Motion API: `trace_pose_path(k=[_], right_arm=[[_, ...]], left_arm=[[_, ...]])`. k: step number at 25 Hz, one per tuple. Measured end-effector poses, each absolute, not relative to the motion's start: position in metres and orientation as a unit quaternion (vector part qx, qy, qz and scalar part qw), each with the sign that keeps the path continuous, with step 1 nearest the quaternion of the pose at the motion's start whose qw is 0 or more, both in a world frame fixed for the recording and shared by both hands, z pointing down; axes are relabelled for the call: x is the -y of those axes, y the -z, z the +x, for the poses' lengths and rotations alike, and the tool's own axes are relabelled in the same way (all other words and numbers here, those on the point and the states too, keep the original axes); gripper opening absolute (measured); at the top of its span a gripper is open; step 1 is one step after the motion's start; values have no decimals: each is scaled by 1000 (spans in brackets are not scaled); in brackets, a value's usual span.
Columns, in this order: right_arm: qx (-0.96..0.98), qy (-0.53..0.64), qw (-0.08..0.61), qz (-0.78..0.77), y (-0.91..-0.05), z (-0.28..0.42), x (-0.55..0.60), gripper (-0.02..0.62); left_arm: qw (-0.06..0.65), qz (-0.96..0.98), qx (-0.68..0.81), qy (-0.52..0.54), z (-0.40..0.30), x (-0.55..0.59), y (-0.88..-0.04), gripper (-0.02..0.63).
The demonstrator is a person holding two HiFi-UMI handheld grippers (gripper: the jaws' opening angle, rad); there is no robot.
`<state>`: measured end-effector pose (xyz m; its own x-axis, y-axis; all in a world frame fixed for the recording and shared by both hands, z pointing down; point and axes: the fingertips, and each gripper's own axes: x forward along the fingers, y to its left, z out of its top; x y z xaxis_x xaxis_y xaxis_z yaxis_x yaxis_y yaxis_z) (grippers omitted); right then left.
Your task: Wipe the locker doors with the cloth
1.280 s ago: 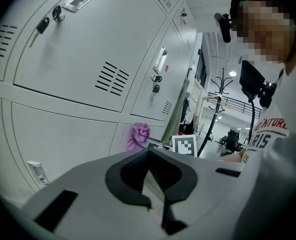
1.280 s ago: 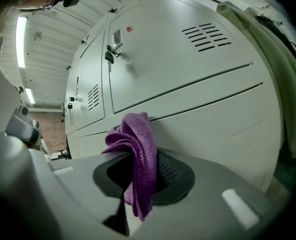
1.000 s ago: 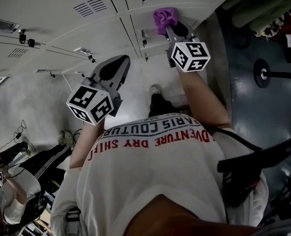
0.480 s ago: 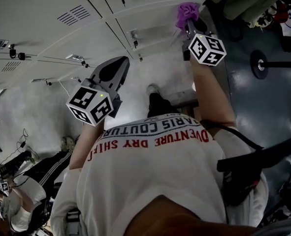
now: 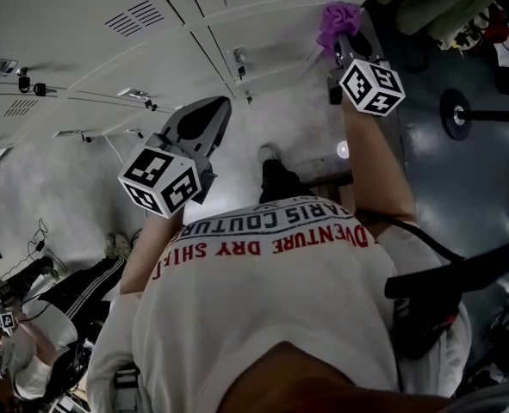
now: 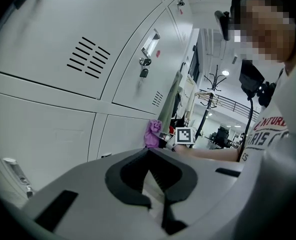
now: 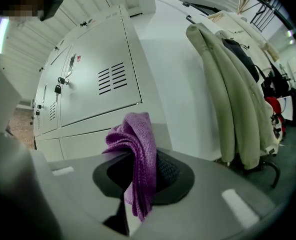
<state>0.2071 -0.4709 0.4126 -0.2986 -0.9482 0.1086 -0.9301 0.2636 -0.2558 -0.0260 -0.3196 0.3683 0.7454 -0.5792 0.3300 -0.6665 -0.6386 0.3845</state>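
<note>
At the far right end of the locker bank: we hold the purple cloth (image 5: pixel 338 17) up by the last of the locker doors (image 7: pixel 87 84). We cannot tell whether it presses on the panel.
Right claw (image 7: pixel 142 176): closed on the cloth, with a bunched fold standing above the jaws and a tail hanging below.
Left claw (image 5: pixel 204 114): jaws together with nothing between them, held off the doors, nearer and to the left.
Risk, grip: only a narrow pinch holds the wad, so we judge that hard rubbing could drag it out.
Risk, snag: the loose fold could catch on a key (image 6: pixel 144 73) hanging in its lock, or on the vent slots (image 7: pixel 111 77).
Risk, overrun: the coats (image 7: pixel 223 99) hang just right of the locker side, and a stroke past the edge would brush them.
Doors: smooth, pale painted sheet metal in flat rectangles.
Cloth: soft, nubbly knit, limp and folded.
Claws: hard matte grey shells with dark ribbed pads.
</note>
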Motion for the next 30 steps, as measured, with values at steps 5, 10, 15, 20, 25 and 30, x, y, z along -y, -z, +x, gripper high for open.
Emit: trace_pose_path(k=[5, 10, 15, 20, 25, 30], right_arm=[[-824, 108, 24, -556, -403, 171, 451, 58], [-873, 104, 22, -476, -401, 92, 425, 58], [-905, 134, 4, -404, -428, 18, 409, 58], [-911, 145, -27, -386, -464, -24, 411, 58], [-902, 161, -44, -397, -493, -34, 429, 58], [-893, 162, -53, -416, -503, -34, 445, 58]], left_arm=[[250, 895, 359, -86, -41, 316, -370, 0], [255, 887, 377, -81, -60, 313, -371, 0], [255, 879, 397, -70, -77, 312, -369, 1], [261, 867, 420, -64, -99, 312, -374, 0], [271, 855, 437, -66, -115, 313, -384, 0], [274, 852, 442, -65, -120, 317, -387, 0]])
